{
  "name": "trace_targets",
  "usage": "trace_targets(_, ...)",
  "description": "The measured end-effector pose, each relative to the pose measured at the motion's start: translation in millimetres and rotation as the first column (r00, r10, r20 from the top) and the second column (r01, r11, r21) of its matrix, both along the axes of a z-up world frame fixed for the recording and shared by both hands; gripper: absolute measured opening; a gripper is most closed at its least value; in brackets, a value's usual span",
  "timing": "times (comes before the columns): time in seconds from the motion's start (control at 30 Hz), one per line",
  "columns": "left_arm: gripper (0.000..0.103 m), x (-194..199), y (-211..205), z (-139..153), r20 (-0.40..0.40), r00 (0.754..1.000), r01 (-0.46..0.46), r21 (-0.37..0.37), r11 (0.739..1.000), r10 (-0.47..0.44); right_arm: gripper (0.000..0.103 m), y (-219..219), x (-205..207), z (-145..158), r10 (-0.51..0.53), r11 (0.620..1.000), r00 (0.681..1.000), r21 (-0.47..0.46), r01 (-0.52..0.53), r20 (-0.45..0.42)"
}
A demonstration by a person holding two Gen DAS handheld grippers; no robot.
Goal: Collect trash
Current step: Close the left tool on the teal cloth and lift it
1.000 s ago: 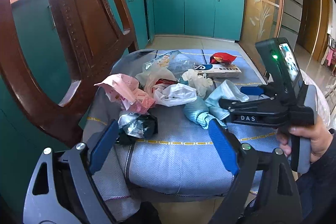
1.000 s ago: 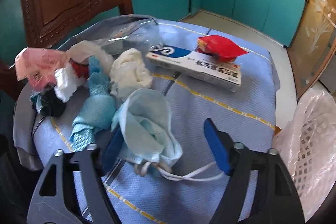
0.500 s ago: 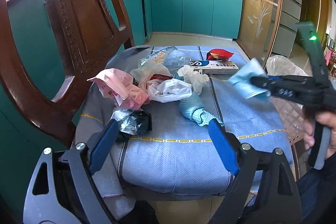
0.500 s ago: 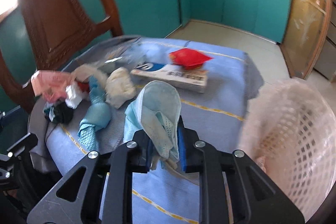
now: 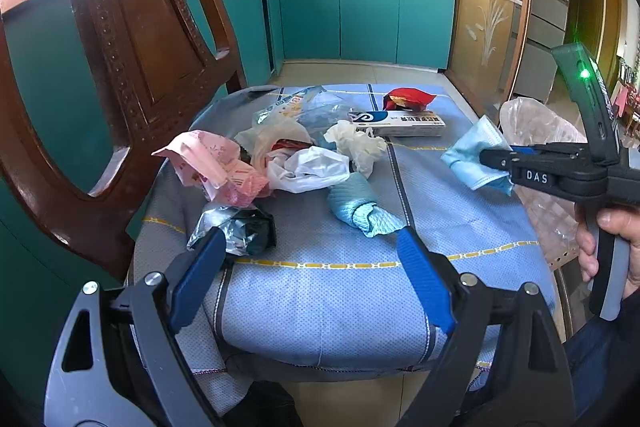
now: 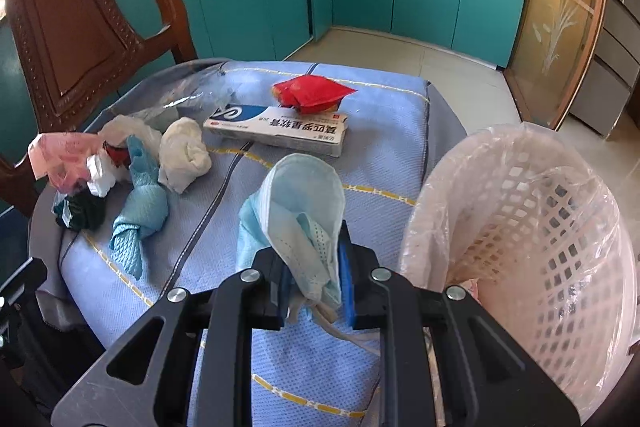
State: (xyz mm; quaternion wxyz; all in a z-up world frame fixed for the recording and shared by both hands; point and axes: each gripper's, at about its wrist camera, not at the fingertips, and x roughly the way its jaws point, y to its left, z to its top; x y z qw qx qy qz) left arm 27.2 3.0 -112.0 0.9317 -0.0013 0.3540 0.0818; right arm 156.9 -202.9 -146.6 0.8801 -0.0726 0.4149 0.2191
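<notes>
A: Right wrist view: the lower edge of the face mask (image 6: 304, 211) disappears between the blue pads of the right gripper (image 6: 316, 283), and its white ear loops trail out of sight behind the black fingers. What else is cut off?

B: The white lattice bin (image 6: 532, 227), lined with a thin plastic bag, runs off the right edge of the frame; only a scrap of pink shows at its bottom, too unclear to name.

A: And the tool itself?

B: Its jaws have just been closing, and the pads now pinch the mask, lifted clear of the blue cushion cover (image 6: 384, 115), just left of the bin's rim.

A: From the left wrist?

B: The left gripper (image 5: 316, 267) stands spread wide at the bottom of the frame, nothing between its fingers. At centre left lie a crumpled pink wrapper (image 5: 208, 163), a white plastic bag (image 5: 308, 167), a twisted blue cloth (image 5: 356, 207) and a foil-and-black wrapper (image 5: 240, 227). A medicine box (image 5: 400, 117) and red packet (image 5: 408, 97) sit further up. A hand (image 5: 612, 239), cut by the right edge, grips the right tool's handle.
</notes>
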Motion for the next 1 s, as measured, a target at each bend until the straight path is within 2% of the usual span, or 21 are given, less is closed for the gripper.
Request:
trace_targets(0.27,0.087,-0.9,10.2,5.5,0.023,1.000,-0.014,-0.013,1.000,0.015,0.021,-6.3,1.6,1.8,-0.007,0.999,1.000,0.041,0.008,-0.015)
trace_targets(0.33,0.084,2.2,14.9,5.4,0.016,1.000,-0.018,-0.033,0.999,0.019,0.021,-6.3,1.3,1.2,-0.004,0.999,1.000,0.037,0.005,-0.015)
trace_targets(0.4,0.079,7.1,19.2,3.2,0.001,1.000,-0.022,-0.061,0.998,0.022,0.021,-5.6,1.1,0.6,-0.001,0.999,1.000,0.032,0.002,-0.015)
trace_targets(0.6,0.079,29.3,10.8,-8.1,-0.047,0.999,0.018,-0.118,0.993,-0.024,0.021,-4.9,1.7,0.3,0.002,0.999,1.000,0.037,-0.002,-0.016)
trace_targets(0.73,0.079,57.4,-6.2,-23.8,-0.117,0.993,0.011,-0.094,0.995,-0.022,0.021,-4.2,1.3,1.3,0.007,0.999,1.000,0.041,-0.006,-0.014)
trace_targets(0.83,0.079,75.3,-12.6,-34.5,-0.156,0.988,0.001,-0.107,0.994,-0.018,0.021,-5.2,0.7,1.6,0.008,0.999,1.000,0.043,-0.008,-0.013)
trace_targets(0.87,0.073,80.4,-14.7,-38.3,-0.163,0.987,-0.002,-0.096,0.995,-0.013,0.021,-5.1,0.8,1.6,0.008,0.999,1.000,0.042,-0.007,-0.014)
trace_targets(1.0,0.034,89.7,-15.4,-52.6,-0.205,0.979,-0.008,-0.086,0.996,-0.010,0.021,-6.7,-0.6,1.6,0.009,0.999,1.000,0.038,-0.008,-0.015)
